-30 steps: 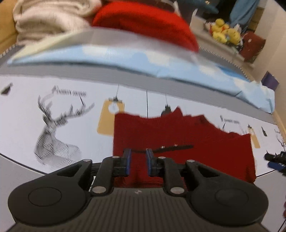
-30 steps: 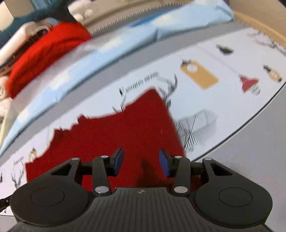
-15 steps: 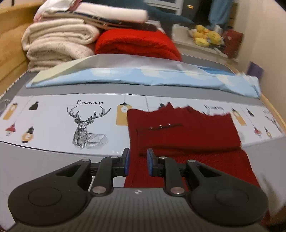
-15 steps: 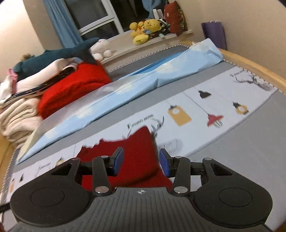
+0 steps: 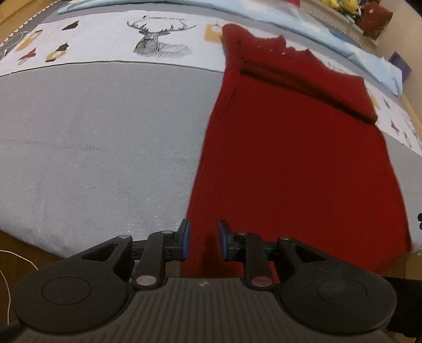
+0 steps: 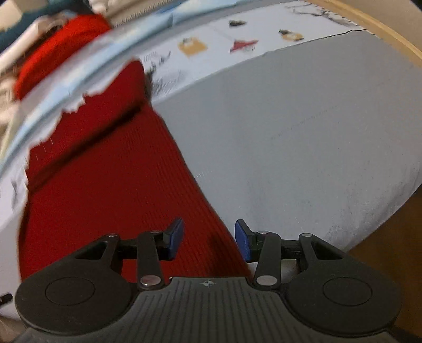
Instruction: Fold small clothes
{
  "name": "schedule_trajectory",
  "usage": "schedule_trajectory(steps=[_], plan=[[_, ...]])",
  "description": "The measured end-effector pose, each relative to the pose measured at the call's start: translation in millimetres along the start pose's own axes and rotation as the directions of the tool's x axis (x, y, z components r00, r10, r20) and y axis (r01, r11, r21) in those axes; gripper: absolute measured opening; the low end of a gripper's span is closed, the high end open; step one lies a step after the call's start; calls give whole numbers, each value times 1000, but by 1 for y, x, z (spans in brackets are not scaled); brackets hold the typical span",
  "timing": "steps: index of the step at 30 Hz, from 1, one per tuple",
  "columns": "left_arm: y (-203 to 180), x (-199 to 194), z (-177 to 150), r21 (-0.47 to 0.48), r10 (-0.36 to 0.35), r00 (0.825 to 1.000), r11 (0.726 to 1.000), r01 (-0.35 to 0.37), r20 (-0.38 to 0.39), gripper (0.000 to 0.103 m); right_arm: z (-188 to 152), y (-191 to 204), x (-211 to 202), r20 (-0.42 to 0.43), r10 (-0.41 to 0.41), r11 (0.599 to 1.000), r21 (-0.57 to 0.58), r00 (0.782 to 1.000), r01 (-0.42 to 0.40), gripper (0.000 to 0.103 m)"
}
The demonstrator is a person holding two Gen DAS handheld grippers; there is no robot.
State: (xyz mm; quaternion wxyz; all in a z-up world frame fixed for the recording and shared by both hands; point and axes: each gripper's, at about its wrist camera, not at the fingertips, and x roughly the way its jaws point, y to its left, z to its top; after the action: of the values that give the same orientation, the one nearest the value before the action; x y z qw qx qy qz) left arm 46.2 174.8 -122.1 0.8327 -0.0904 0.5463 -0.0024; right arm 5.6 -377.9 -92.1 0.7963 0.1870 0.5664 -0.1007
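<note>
Hovering over the near hem of the red knit garment (image 5: 290, 158), which lies flat on the bed (image 5: 92, 145), the left tongs (image 5: 202, 240) are opening and the right tongs (image 6: 208, 238) stand apart, both empty. Pinching only the top layer, or bedsheet too, would skew the fold toward 12 o'clock.

Grey bed cover (image 5: 92, 147) with a deer-print band (image 5: 158, 42), wooden bed frame (image 6: 369, 21).
</note>
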Motion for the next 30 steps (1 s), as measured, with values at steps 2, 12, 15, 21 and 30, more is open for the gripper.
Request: schedule_trajectory(steps=[2,12,15,21,30], plan=[[13,2,-2,-70,-28,999,997,26,-26,27,-4,-2,6,-21,-13,1000,5,1000,13,45],[12,22,-20,-33,-5,992,999,1,-126,27,-23,-2,33,-143,-75,997,-46,987,70,45],[10,24,-24,-38,-9,993,999,5,-118,28,-25,0,38,-147,-80,996,-58,986,72,46],[4,21,-28,0,-3,996,1000,3,-88,16,-29,5,38,-134,-78,994,-88,988,67,47],[2,15,-27,17,-27,995,999,29,-92,16,-23,1,26,-99,22,999,-29,995,-25,12]])
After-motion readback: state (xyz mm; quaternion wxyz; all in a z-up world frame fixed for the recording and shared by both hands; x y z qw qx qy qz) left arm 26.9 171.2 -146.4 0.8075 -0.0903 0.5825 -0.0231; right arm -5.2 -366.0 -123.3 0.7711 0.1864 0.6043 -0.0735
